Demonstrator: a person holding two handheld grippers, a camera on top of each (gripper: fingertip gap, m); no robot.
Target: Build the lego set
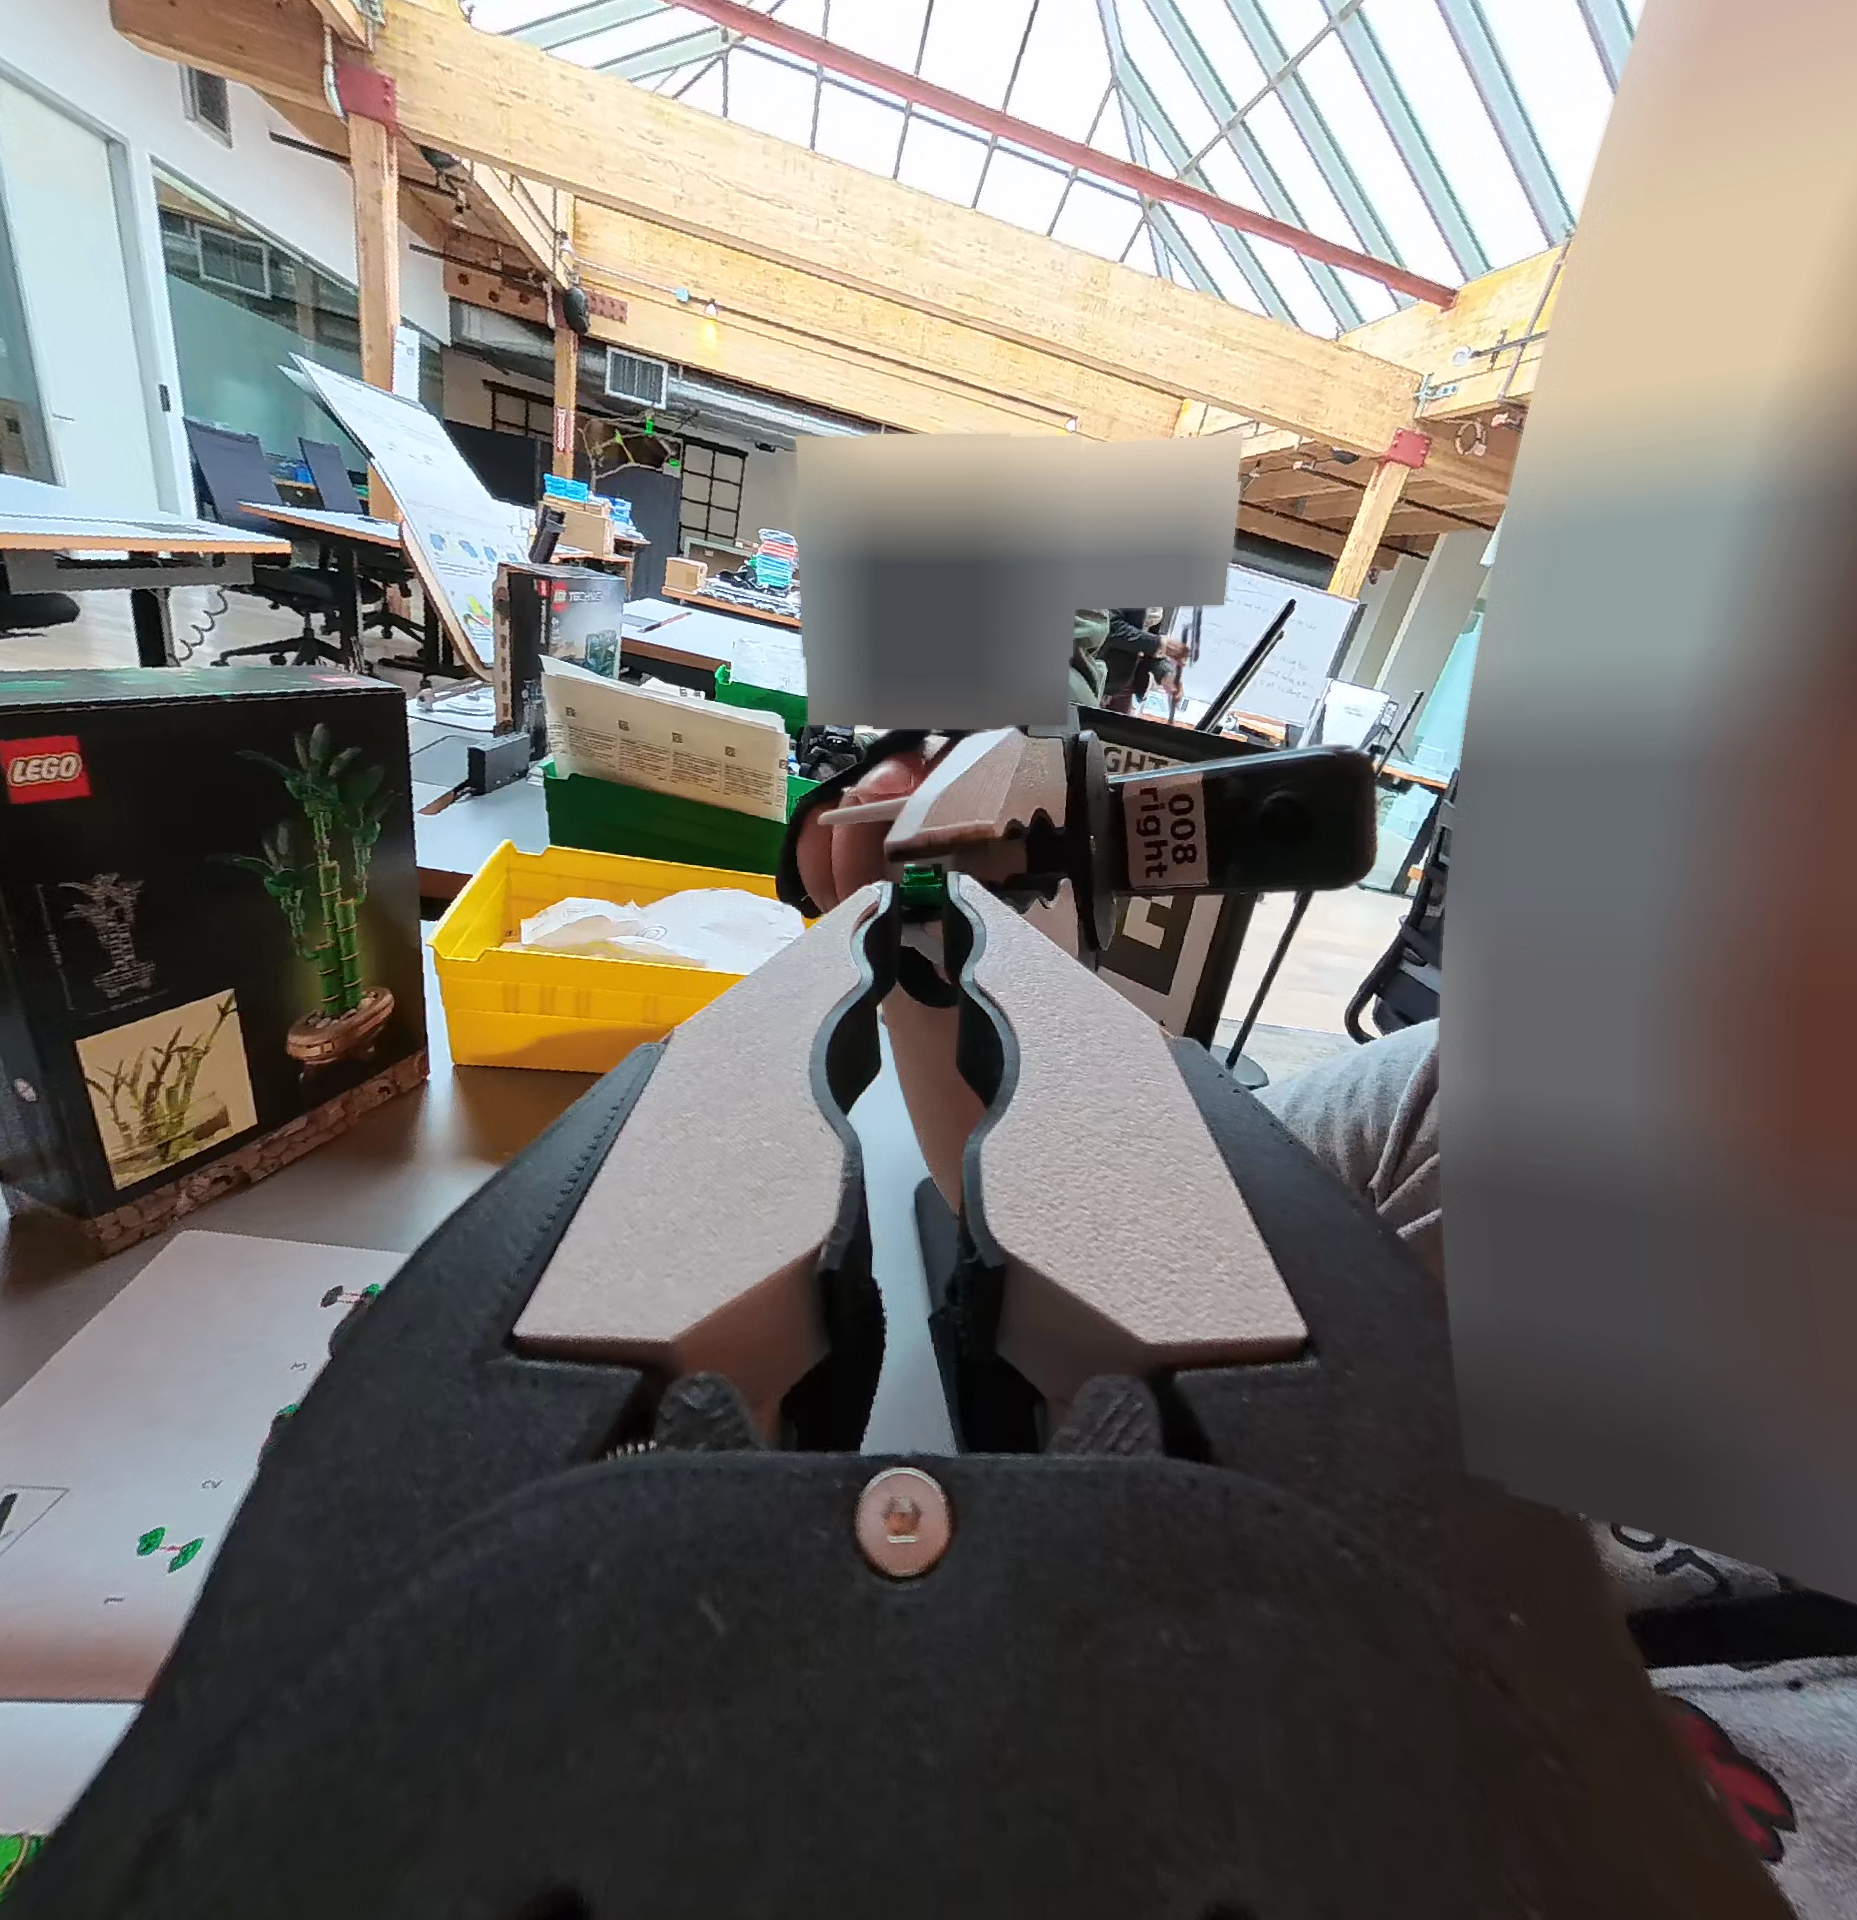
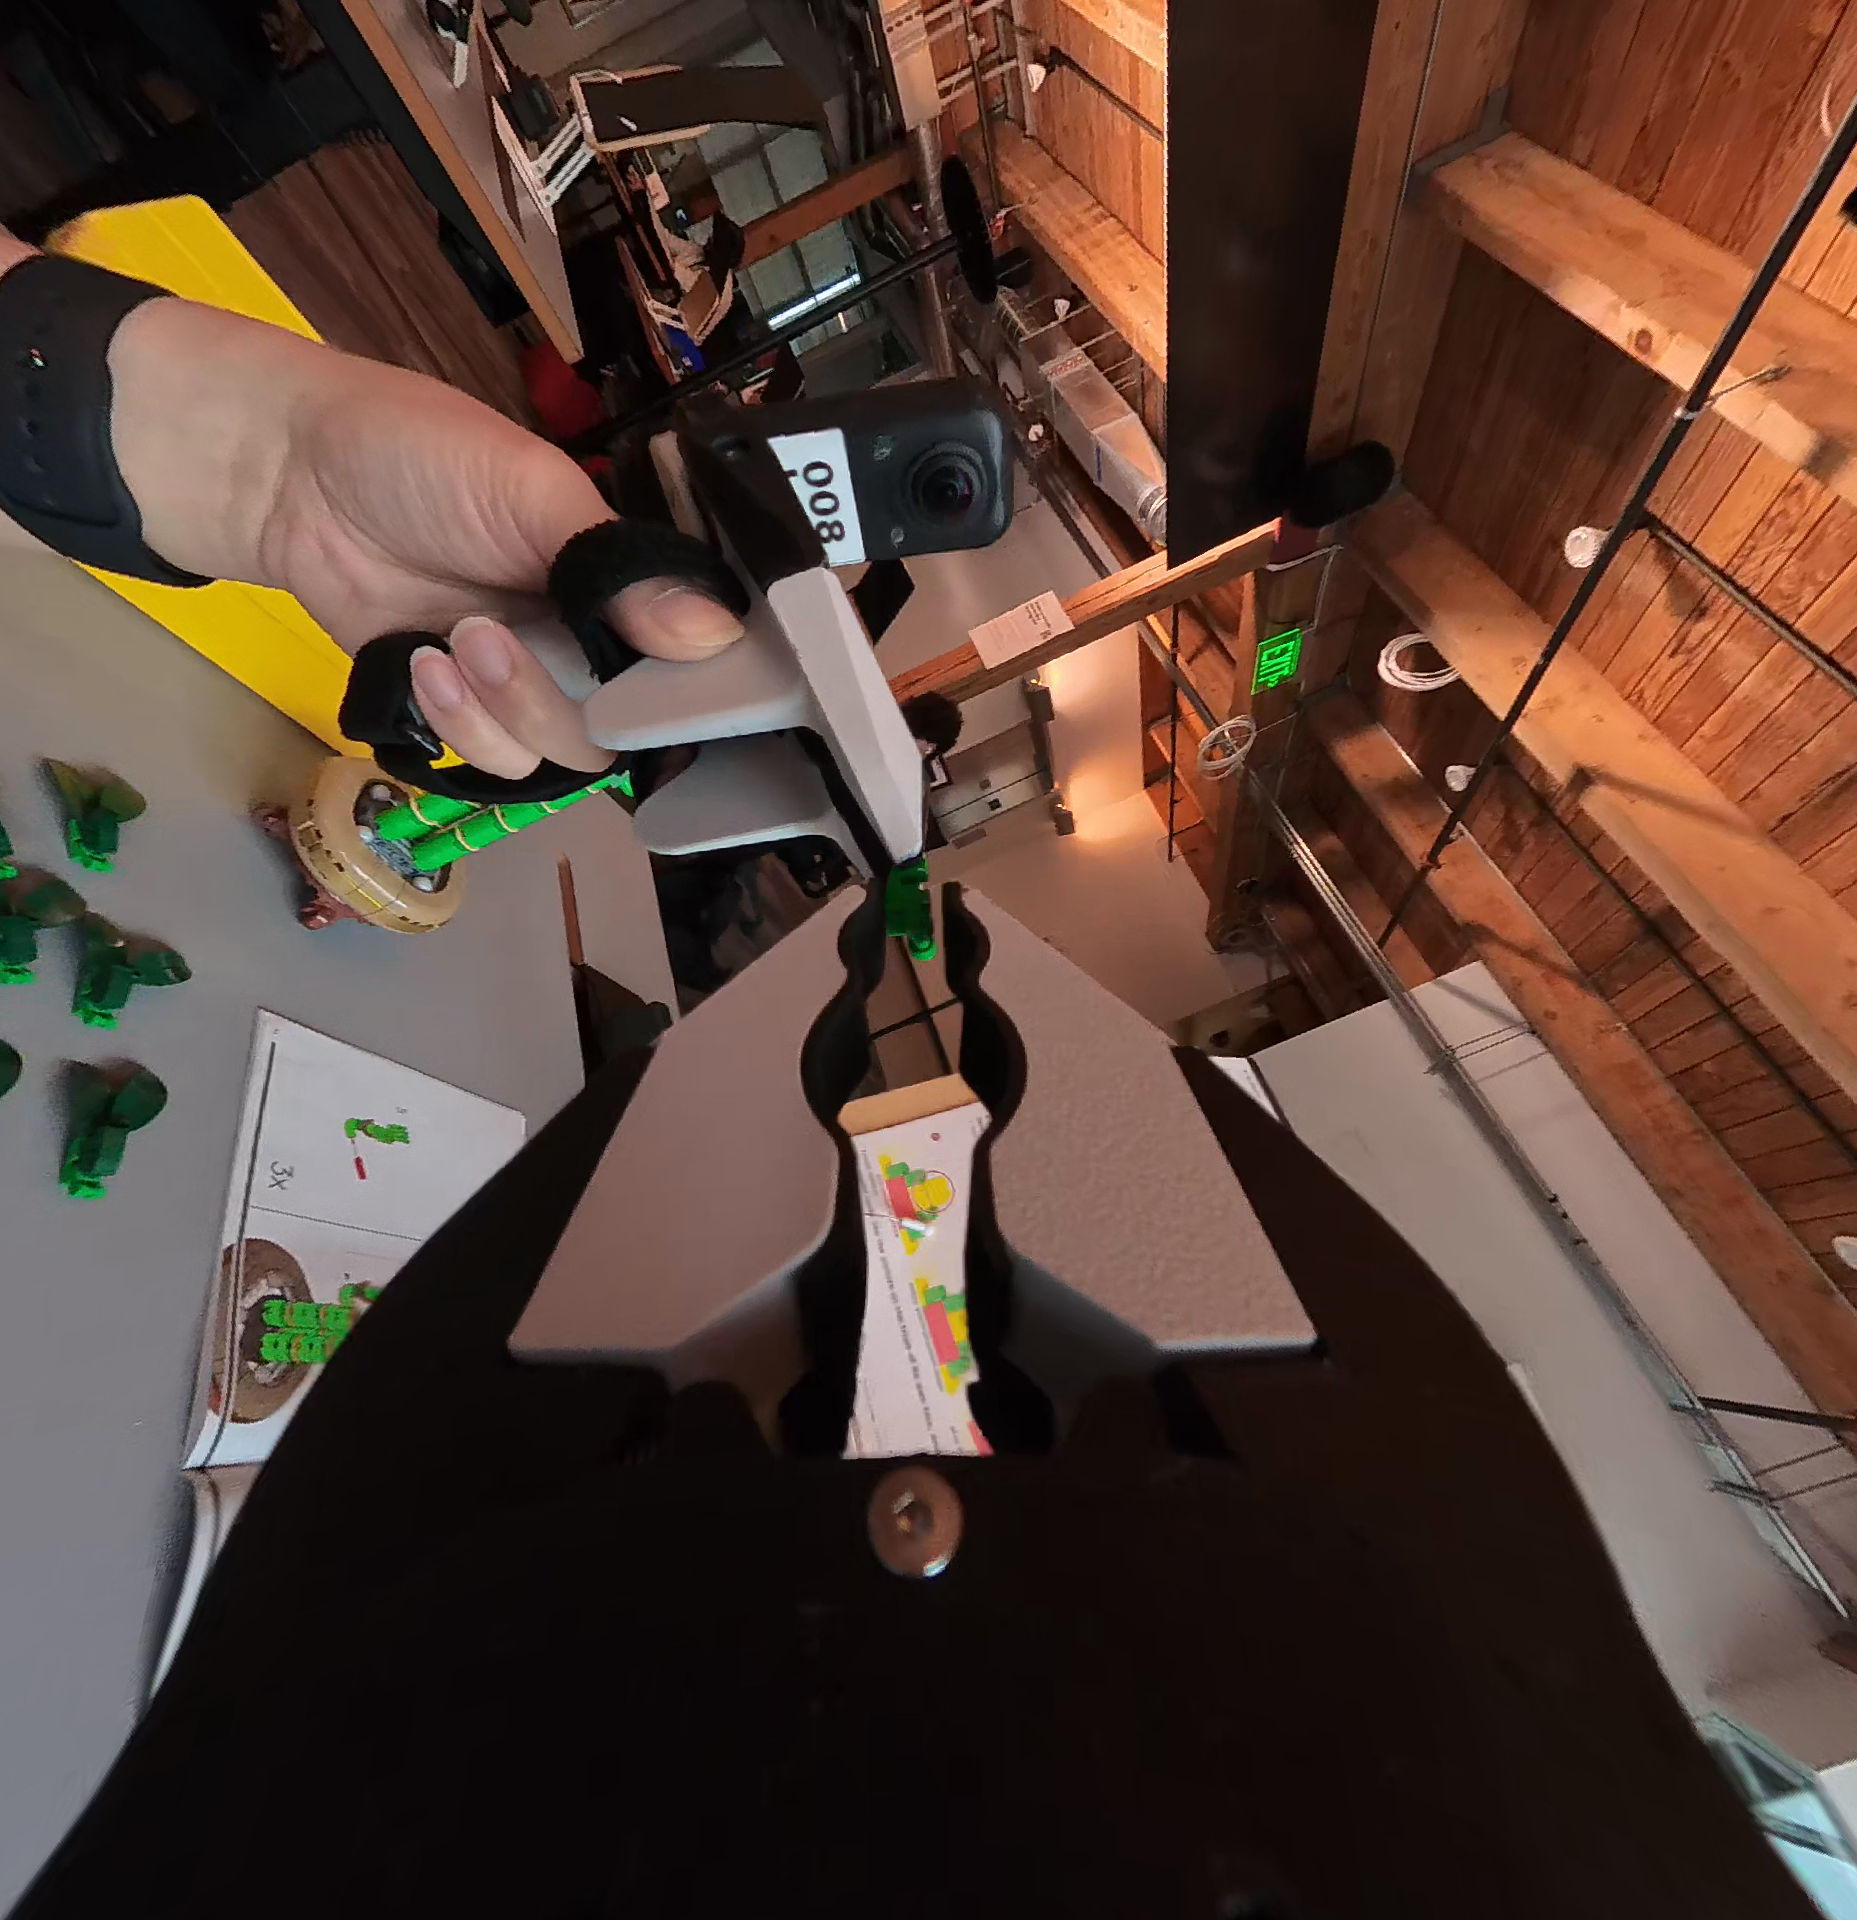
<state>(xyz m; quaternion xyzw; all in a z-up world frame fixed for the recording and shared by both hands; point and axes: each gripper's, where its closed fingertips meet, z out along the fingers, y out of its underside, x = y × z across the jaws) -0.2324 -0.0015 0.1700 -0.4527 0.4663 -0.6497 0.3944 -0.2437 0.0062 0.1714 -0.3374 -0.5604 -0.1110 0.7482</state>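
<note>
A small green lego piece is pinched between my two grippers, held in the air above the table. My left gripper is shut on it from below. My right gripper meets it tip to tip from above. In the right wrist view my right gripper is shut on the same green piece, and the left gripper touches its far end. The partly built bamboo model in its tan pot stands on the table. Several green leaf assemblies lie beside it.
The open instruction booklet lies on the table in front of the model, and it also shows in the left wrist view. The black lego box stands at the left. A yellow bin with bags and a green bin with papers sit behind. My two grippers' fingertips are within a few centimetres of each other.
</note>
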